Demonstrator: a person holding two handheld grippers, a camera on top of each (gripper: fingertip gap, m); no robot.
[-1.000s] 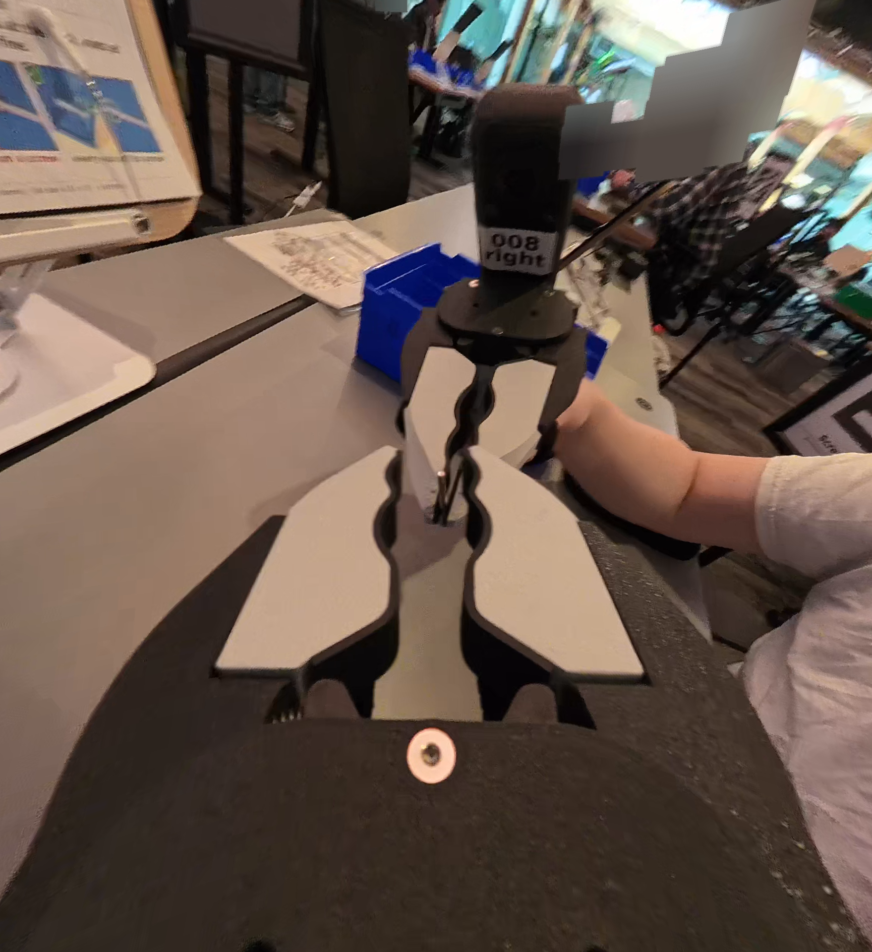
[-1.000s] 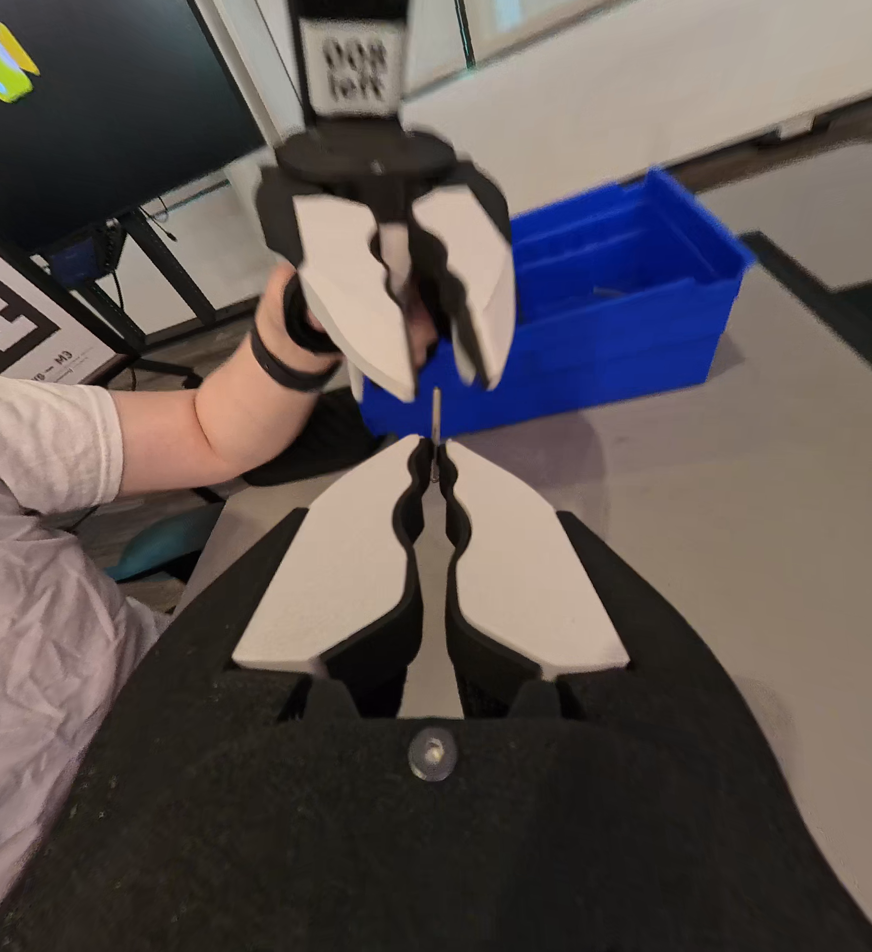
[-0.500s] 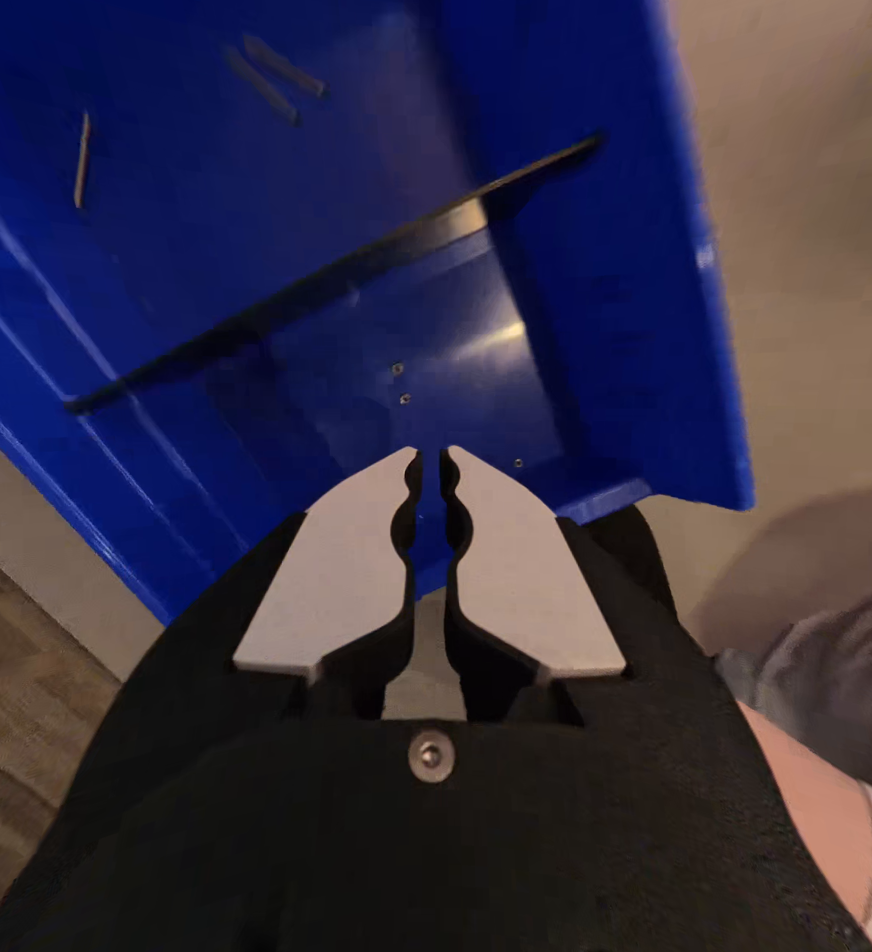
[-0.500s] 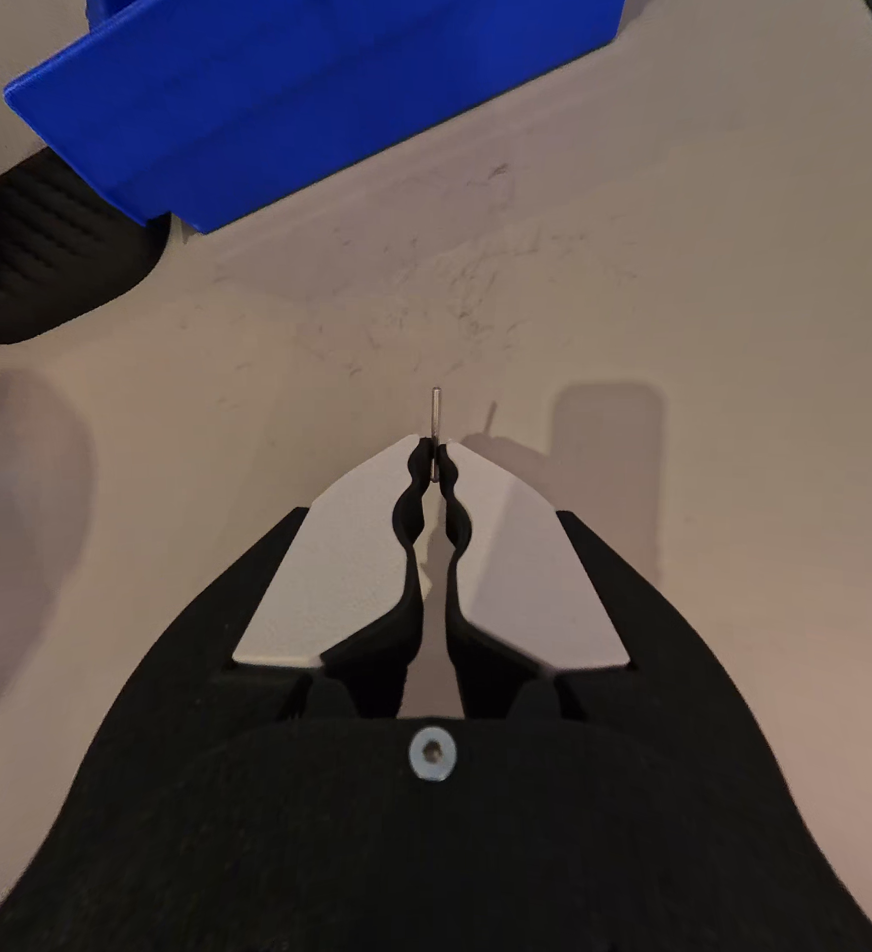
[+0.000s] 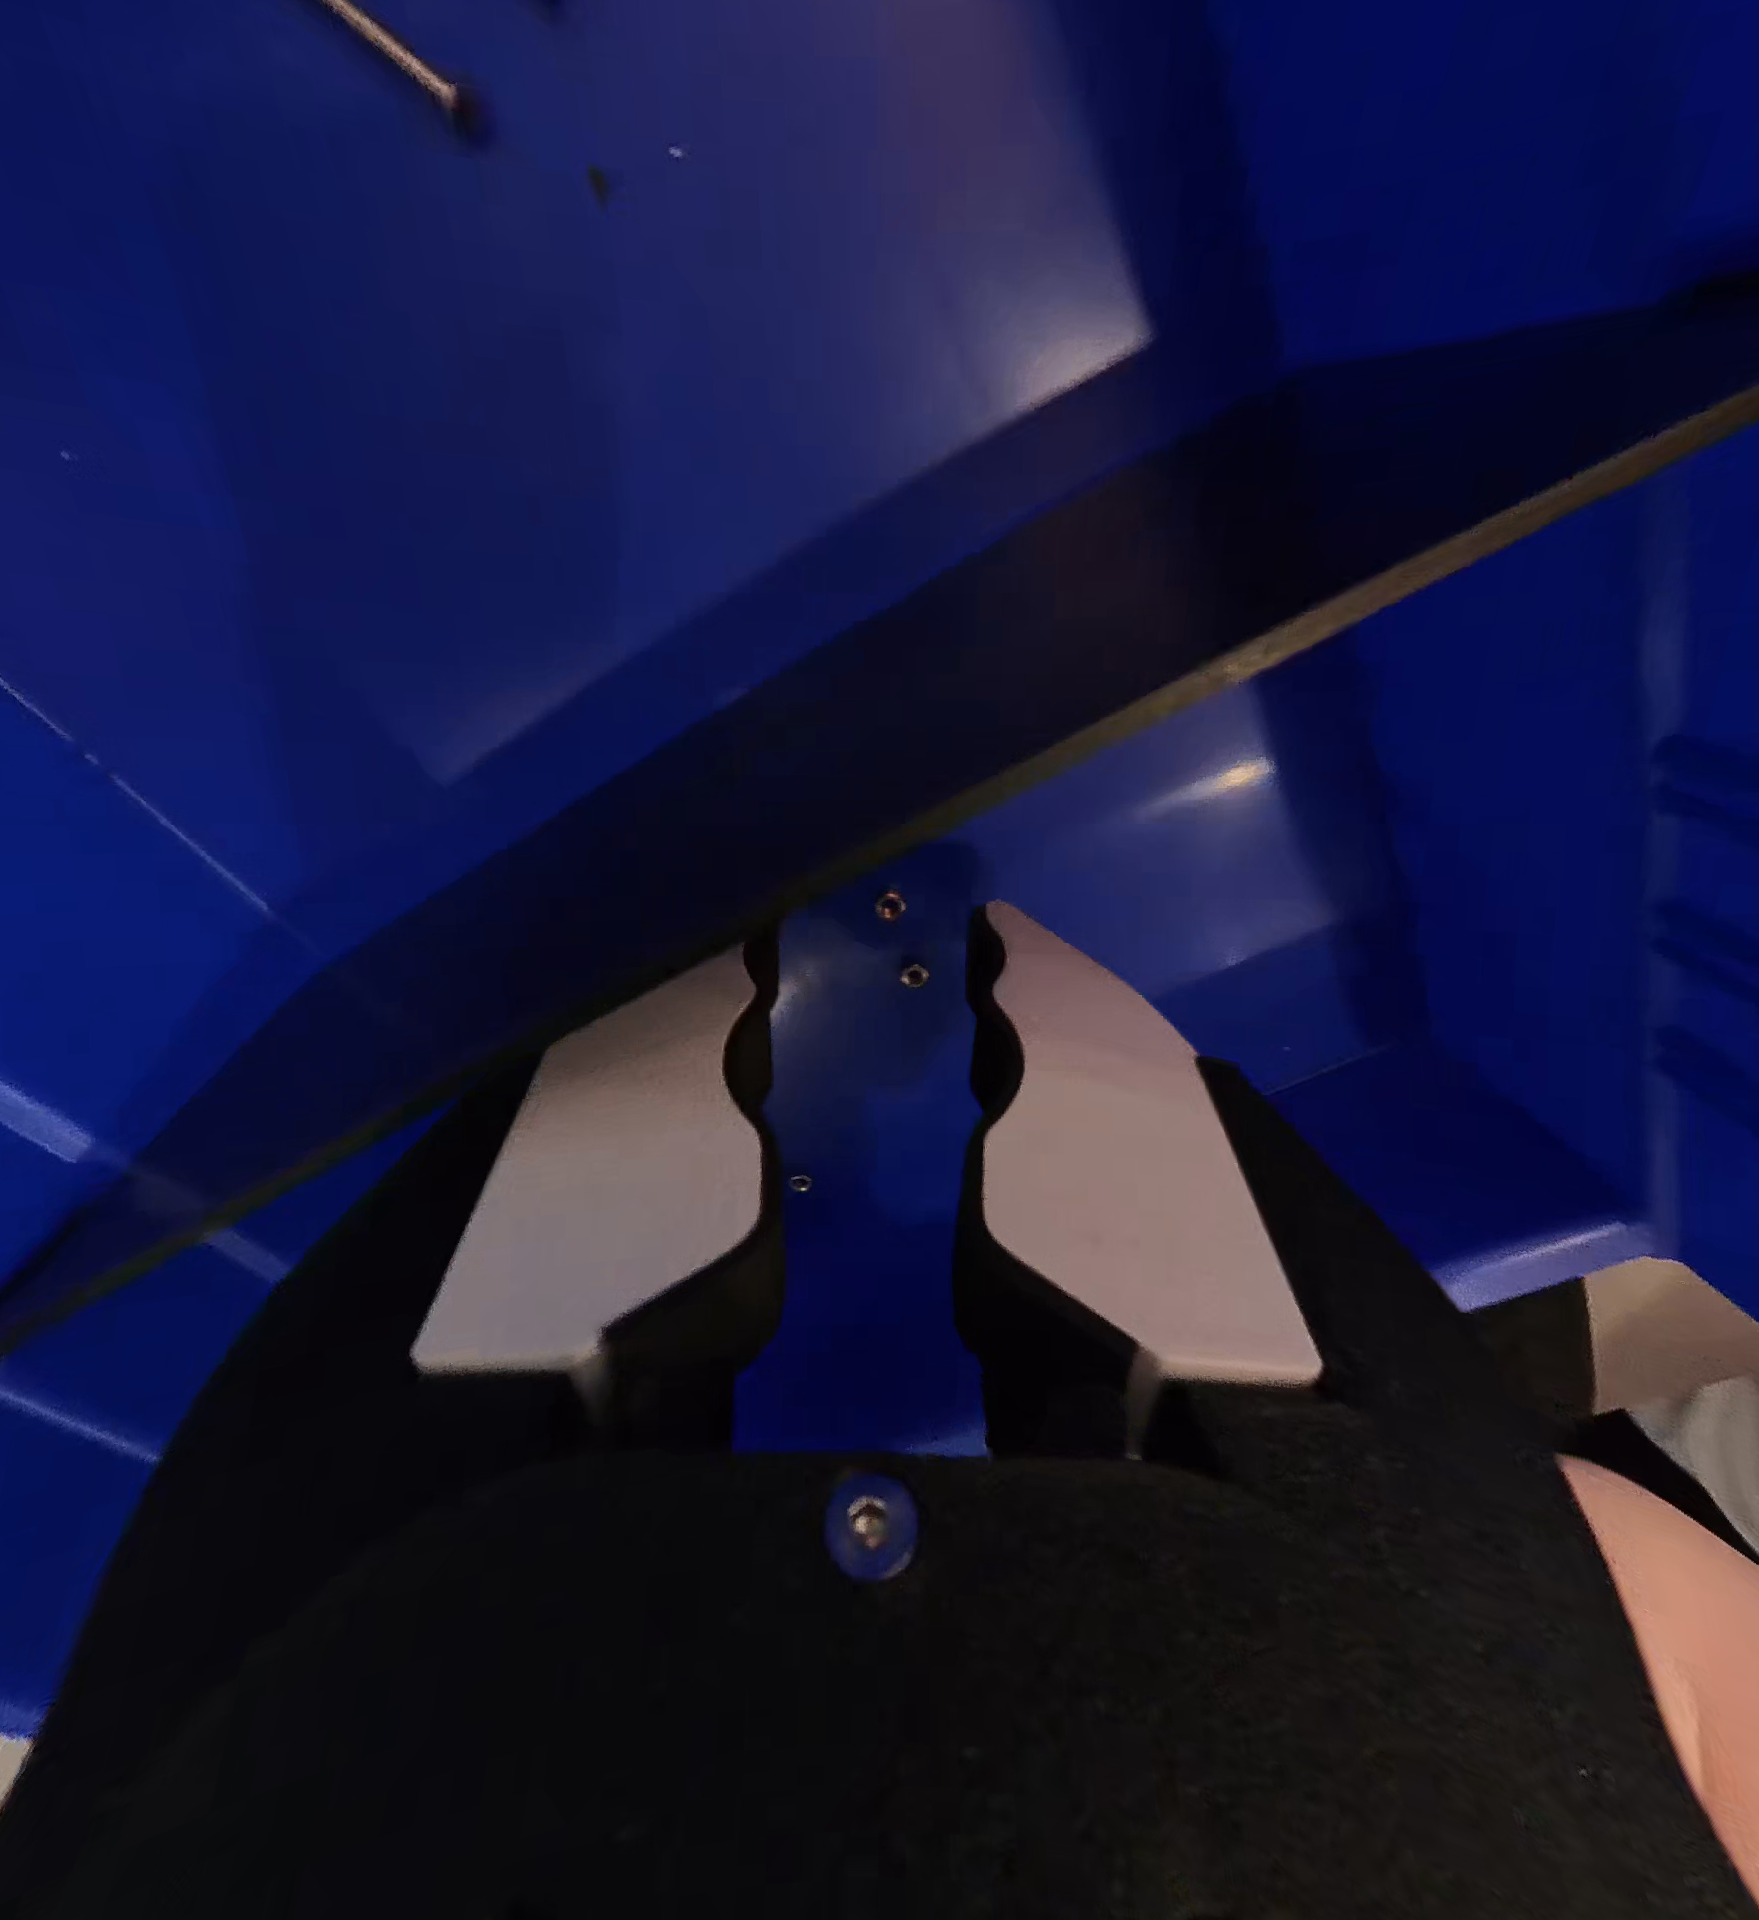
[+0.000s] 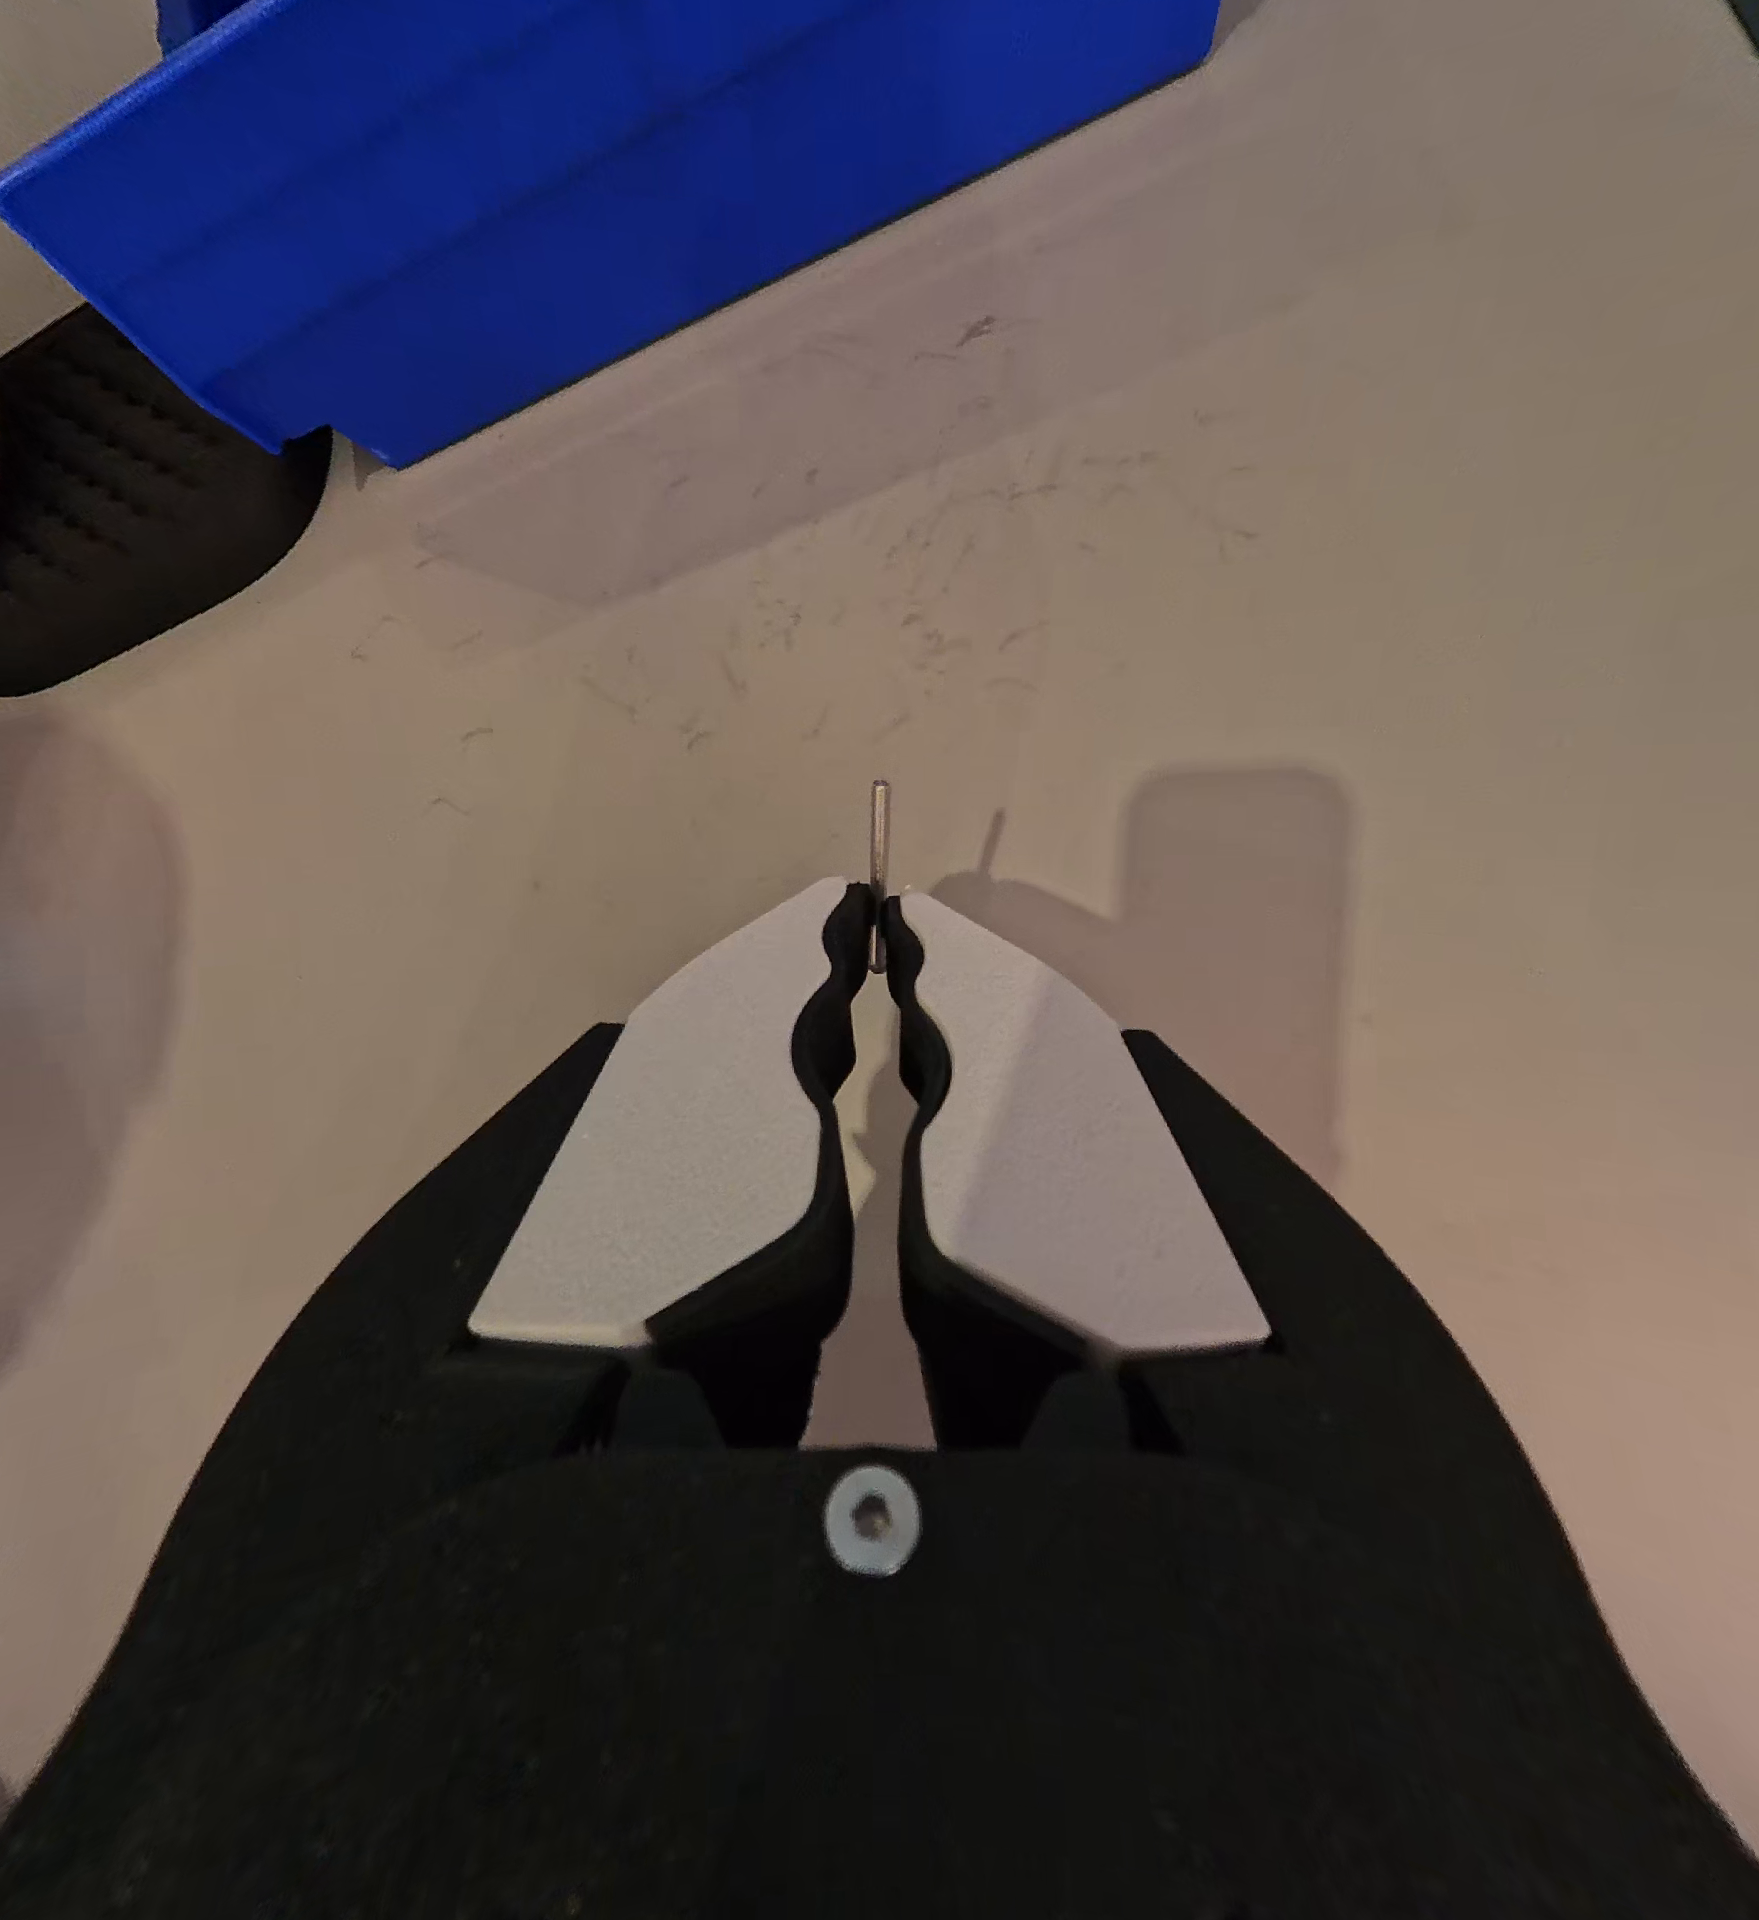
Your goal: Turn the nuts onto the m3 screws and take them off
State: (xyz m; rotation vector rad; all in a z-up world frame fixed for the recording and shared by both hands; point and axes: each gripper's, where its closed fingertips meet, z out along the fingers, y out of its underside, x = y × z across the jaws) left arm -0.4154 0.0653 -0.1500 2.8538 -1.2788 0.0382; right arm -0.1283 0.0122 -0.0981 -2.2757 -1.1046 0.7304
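In the left wrist view my left gripper [image 5: 870, 935] is open and empty, low inside the near compartment of a blue bin [image 5: 1477, 935]. Three small nuts lie on the bin floor there: one [image 5: 889, 905] just beyond the fingertips, one [image 5: 914, 975] between them, and one [image 5: 800, 1182] by the left finger. In the right wrist view my right gripper [image 6: 877, 902] is shut on a thin M3 screw [image 6: 879, 831], which sticks out past the fingertips above the beige table [image 6: 1374, 520].
A dark divider [image 5: 958, 727] crosses the bin, with a loose screw [image 5: 407, 78] in the far compartment. In the right wrist view the bin's outer wall [image 6: 542, 208] stands at the table's far left, next to a black pad [image 6: 116, 530].
My left gripper has left the right gripper, swung over the bin, gone down into its near compartment and opened. My right gripper has tilted down over the table, still holding the screw.
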